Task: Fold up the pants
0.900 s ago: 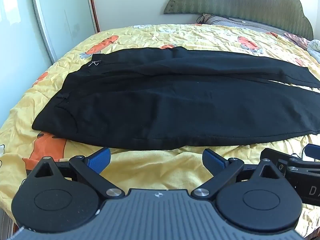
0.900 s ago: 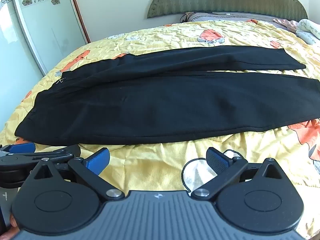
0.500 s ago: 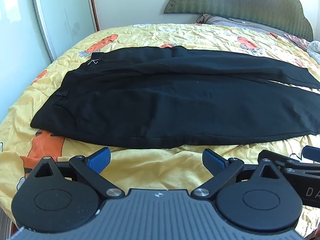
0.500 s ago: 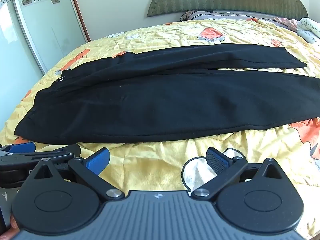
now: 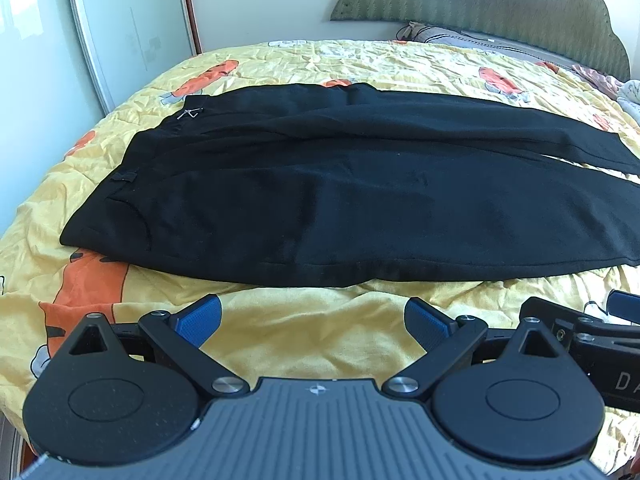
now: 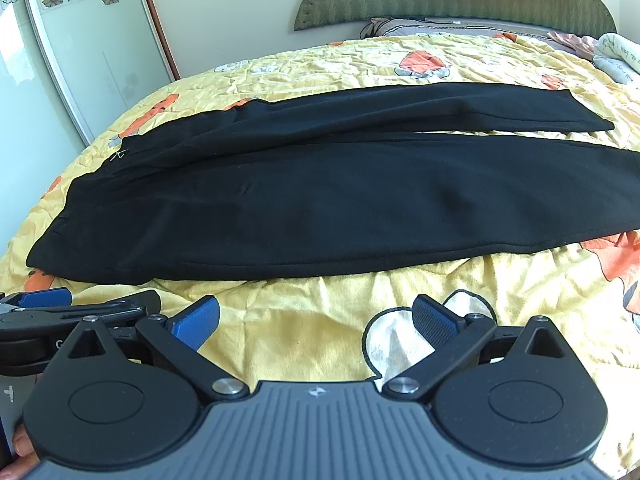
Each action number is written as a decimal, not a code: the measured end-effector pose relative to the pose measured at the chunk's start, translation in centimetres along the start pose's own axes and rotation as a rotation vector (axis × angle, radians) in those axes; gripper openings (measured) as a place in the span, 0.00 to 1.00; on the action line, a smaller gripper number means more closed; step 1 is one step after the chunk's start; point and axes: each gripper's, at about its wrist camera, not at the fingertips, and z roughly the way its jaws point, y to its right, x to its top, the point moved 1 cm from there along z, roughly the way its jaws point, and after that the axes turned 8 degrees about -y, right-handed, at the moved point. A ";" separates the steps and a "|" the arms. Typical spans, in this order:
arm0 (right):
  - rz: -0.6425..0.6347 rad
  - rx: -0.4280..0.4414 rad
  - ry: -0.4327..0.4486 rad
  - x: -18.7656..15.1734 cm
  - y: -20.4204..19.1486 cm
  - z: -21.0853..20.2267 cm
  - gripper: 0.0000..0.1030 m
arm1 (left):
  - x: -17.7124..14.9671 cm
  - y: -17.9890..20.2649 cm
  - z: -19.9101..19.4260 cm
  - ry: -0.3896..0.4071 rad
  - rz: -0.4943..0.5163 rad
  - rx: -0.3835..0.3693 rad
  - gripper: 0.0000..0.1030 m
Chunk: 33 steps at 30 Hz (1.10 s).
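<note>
Black pants lie flat across the yellow bedspread, waist at the left, both legs running right side by side; they also show in the right wrist view. My left gripper is open and empty, hovering just in front of the near edge of the pants. My right gripper is open and empty, also just short of the near leg's edge. Each gripper shows at the edge of the other's view: the right one and the left one.
A green padded headboard and pillows stand at the far side. A mirrored wardrobe door rises at the left of the bed. Folded laundry lies at the far right.
Both grippers have drifted slightly, the left view shifting a little toward the waist. The pants have not moved and both grippers stay open.
</note>
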 end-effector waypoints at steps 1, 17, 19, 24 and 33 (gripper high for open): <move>0.001 -0.001 0.000 0.0 0.0 0.0 1.00 | 0.0 -0.1 0.0 0.000 -0.001 -0.001 0.96; 0.006 -0.009 -0.002 0.2 -0.2 0.2 1.00 | -0.3 0.1 0.0 -0.002 0.001 -0.013 0.97; 0.007 -0.008 0.000 0.2 -0.2 0.2 1.00 | -0.3 0.0 0.0 -0.004 -0.002 -0.013 0.97; 0.011 -0.006 0.001 0.0 -0.1 0.2 1.00 | -0.3 0.0 0.1 -0.006 -0.003 -0.016 0.97; 0.014 0.001 -0.002 0.1 0.0 0.1 1.00 | -0.3 0.1 0.2 -0.012 0.003 -0.011 0.97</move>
